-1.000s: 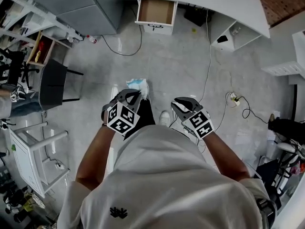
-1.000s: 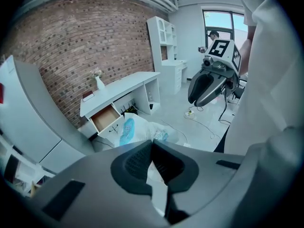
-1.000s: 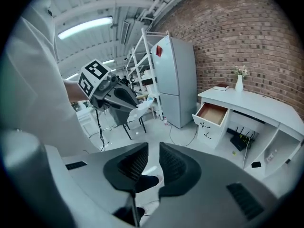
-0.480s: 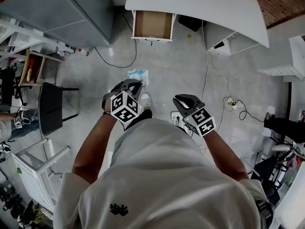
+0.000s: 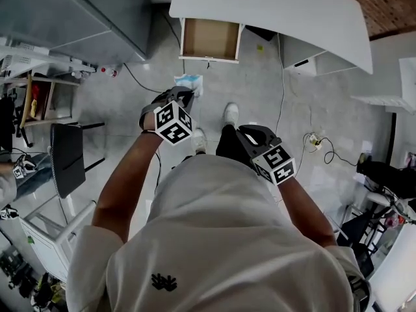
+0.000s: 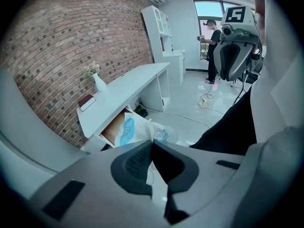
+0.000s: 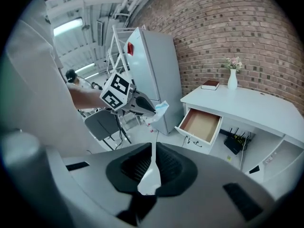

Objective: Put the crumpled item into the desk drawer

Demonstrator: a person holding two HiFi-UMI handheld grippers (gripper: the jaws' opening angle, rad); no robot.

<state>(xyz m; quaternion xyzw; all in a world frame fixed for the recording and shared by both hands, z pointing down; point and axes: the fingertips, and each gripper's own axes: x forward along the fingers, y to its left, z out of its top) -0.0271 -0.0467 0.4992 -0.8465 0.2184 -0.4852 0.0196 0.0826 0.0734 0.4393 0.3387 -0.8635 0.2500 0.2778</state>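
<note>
crumpled item [image 5: 188, 81] sits pinched in my left gripper [image 5: 181, 95], right gripper [image 5: 246, 135] closed empty, so i'd hold the clamp firm until it's well over the open drawer [image 5: 209, 39].

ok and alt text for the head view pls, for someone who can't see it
Seen from above, a person holds a crumpled blue-and-white item in the left hand-held gripper, reaching it toward an open drawer under a white desk. The right hand-held gripper is held close to the body.
</note>
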